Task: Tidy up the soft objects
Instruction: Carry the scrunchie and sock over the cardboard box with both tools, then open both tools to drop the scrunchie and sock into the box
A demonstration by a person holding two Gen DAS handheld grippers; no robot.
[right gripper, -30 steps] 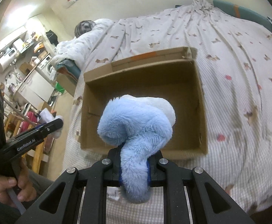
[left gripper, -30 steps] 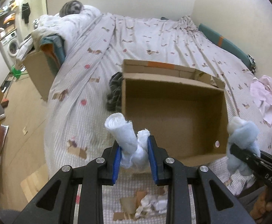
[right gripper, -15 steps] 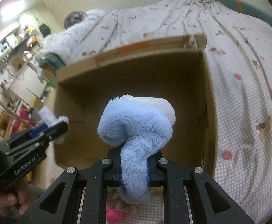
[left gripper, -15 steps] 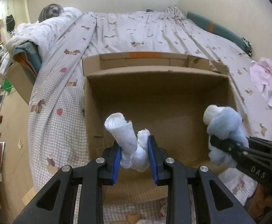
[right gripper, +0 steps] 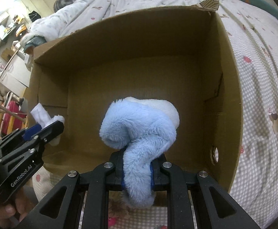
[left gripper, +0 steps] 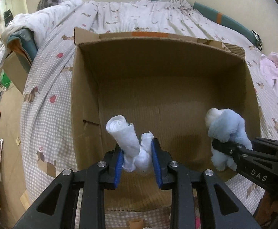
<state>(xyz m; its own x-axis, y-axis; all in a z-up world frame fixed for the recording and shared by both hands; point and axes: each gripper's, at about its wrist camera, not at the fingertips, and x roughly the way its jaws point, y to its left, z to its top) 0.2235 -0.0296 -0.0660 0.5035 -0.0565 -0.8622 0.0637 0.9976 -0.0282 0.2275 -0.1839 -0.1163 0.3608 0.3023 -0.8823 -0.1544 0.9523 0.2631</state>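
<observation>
An open cardboard box (left gripper: 85, 87) (right gripper: 228, 61) stands on the bed, its inside bare. My left gripper (left gripper: 137, 158) is shut on a rolled white cloth (left gripper: 127, 137) and holds it over the box's near left part; the cloth also shows in the right wrist view (right gripper: 41, 117). My right gripper (right gripper: 137, 173) is shut on a fluffy light-blue and white soft item (right gripper: 141, 126), held over the box's near right part; the item also shows in the left wrist view (left gripper: 226, 127).
The bed has a checked cover (left gripper: 49, 87) with small prints. A pink cloth (left gripper: 274, 70) lies to the right of the box. A quilt heap (left gripper: 43, 21) and another cardboard box (left gripper: 15, 70) are at the far left. Floor and furniture lie to the left.
Both grippers have moved forward and down over the box, which now fills both views. Each still holds its item.
</observation>
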